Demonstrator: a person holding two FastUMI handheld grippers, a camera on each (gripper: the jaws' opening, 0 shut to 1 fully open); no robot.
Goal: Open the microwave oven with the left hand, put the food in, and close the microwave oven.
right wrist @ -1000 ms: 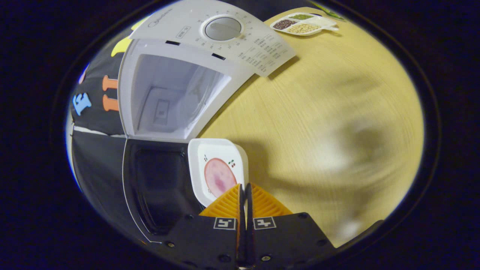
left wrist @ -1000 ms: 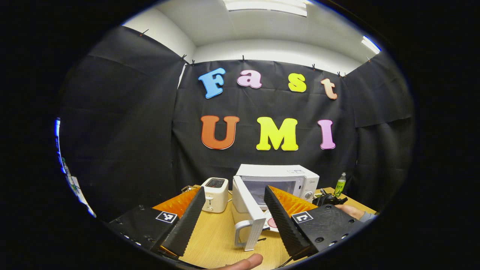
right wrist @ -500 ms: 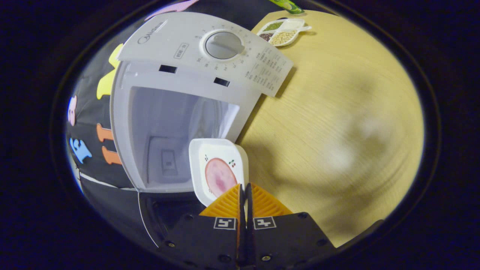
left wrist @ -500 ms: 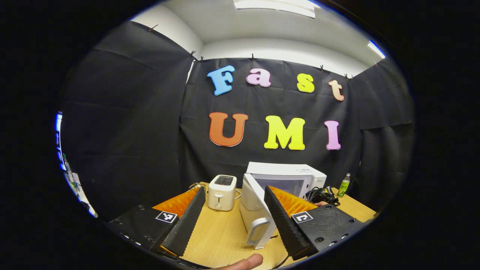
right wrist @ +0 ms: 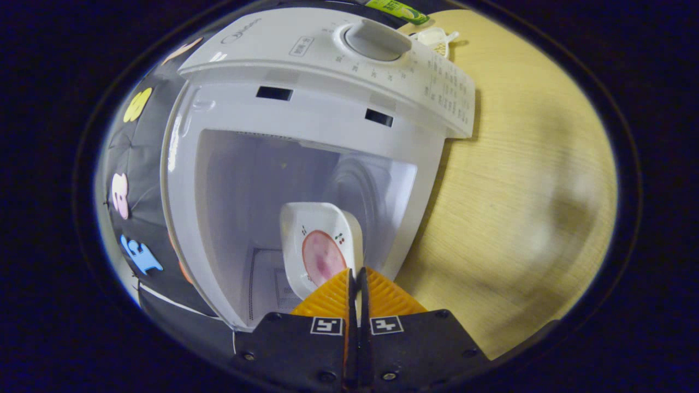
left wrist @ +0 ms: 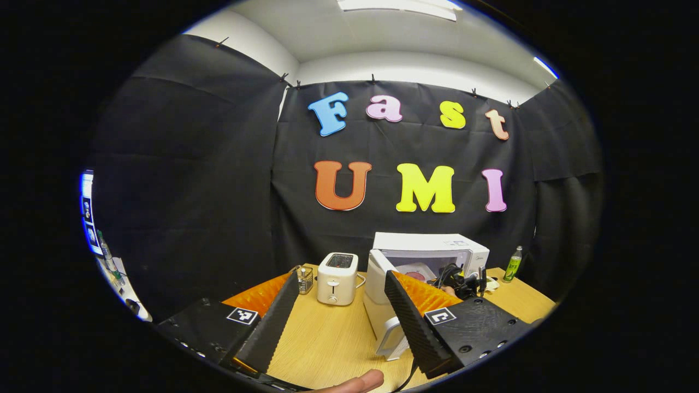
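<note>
While the white microwave oven [right wrist: 306, 164] stands on the pale wooden worktop [right wrist: 519, 180] with its door [left wrist: 379, 297] swung wide, the right gripper [right wrist: 356, 278] holds its fingers pressed together on the near rim of a small white square dish with a pink round slice of food [right wrist: 322, 248] on it. A second ago the dish hung in front of the oven's lower edge, over the dark inner face of the door; half a second ago it sat at the mouth; now it is framed by the cavity walls, so it has crossed the threshold. In the left gripper view the same dish [left wrist: 416, 271] shows inside the opening, with the right gripper just at the mouth. The left gripper [left wrist: 341, 303] has its fingers spread wide and holding nothing, and it has drifted leftward and back from the door, whose white handle [left wrist: 394, 341] lies near its right finger. I judge the insertion to be nearly done: setting the dish down, letting go and withdrawing remain, then closing the door. A white toaster [left wrist: 337, 277] stands well clear to the left.
</note>
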